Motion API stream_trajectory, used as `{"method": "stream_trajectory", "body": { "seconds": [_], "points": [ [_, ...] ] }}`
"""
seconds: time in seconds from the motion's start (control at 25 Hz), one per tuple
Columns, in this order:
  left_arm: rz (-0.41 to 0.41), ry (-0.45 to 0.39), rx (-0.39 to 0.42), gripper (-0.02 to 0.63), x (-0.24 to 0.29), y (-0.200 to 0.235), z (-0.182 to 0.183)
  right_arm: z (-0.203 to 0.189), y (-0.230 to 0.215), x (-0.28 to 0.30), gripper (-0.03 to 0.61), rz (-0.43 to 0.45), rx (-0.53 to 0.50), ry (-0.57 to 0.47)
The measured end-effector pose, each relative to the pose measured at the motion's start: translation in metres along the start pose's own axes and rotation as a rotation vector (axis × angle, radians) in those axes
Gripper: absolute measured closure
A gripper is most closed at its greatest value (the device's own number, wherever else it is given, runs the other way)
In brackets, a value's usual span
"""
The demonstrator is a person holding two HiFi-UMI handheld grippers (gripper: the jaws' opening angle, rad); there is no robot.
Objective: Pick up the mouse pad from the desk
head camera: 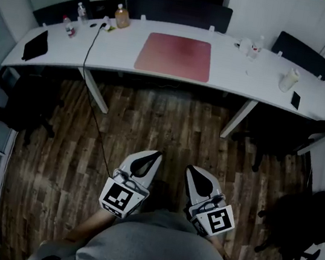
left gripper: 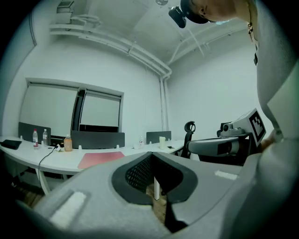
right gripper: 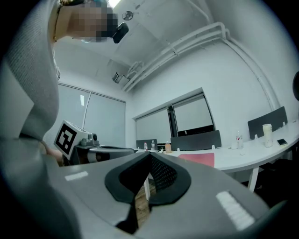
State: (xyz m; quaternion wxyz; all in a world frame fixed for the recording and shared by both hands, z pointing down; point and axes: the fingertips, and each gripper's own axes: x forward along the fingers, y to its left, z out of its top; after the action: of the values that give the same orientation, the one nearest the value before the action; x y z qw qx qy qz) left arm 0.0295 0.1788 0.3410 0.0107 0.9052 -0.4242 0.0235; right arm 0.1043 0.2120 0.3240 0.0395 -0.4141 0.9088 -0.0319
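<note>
Standing well short of long white desk [head camera: 262, 81]; left tool [head camera: 157, 154] and right tool [head camera: 189, 169] both closed, empty, over wood floor [head camera: 169, 127]. Flat red rectangular mouse pad [head camera: 175, 56] lies mid-desk. Risk: pad probably thin, so jaws skid it instead of catching an edge. Head view shows full outline; gripper views only an edge-on red sliver.

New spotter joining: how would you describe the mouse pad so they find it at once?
Find the long white desk across the top of the head view. The mouse pad lies near its middle, right of the black cable. It is the only big reddish-pink rectangle; the flat black item at the left end is much smaller.
</note>
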Motion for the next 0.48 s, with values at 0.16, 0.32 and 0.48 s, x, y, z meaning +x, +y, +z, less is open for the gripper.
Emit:
{"method": "stream_trajectory", "body": {
  "seconds": [0.16, 0.32, 0.48],
  "points": [
    [0.049, 0.012, -0.026, 0.614, 0.021, 0.011, -0.008, -0.006, -0.022, 0.012, 0.577, 0.036, 0.000, 0.023],
    [0.080, 0.028, -0.002, 0.614, 0.035, 0.014, -0.016, -0.014, -0.040, 0.019, 0.577, 0.065, 0.025, 0.044],
    [0.084, 0.040, -0.013, 0.614, 0.044, 0.024, -0.018, -0.015, -0.045, 0.036, 0.577, 0.094, 0.021, 0.041]
  ]
}}
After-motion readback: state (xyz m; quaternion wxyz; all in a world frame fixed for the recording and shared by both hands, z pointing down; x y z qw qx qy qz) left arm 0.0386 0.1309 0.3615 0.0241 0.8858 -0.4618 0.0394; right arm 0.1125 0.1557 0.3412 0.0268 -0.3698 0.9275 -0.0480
